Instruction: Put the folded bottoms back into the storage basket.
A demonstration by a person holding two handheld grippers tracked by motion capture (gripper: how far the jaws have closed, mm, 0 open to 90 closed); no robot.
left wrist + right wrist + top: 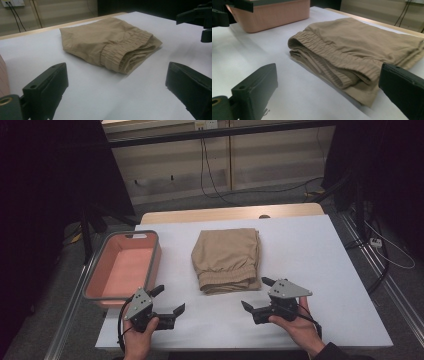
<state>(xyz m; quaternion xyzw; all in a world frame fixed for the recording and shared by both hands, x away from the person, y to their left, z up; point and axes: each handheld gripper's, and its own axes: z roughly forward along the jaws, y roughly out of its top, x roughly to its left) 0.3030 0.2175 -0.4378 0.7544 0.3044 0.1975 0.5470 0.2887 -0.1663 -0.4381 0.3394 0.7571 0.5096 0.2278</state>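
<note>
A folded pair of tan shorts lies in the middle of the white table, elastic waistband toward me. In the left gripper view the shorts lie ahead of my open left gripper, apart from its jaws. My left gripper sits near the front edge, left of the shorts and empty. My right gripper stands open just below the shorts' near right corner, holding nothing. In the right gripper view the waistband is close ahead of the right gripper.
A pink bin with a grey rim stands at the table's left side, also in the right gripper view. Cables run across the floor behind the table. Bare tabletop lies to the right of the shorts.
</note>
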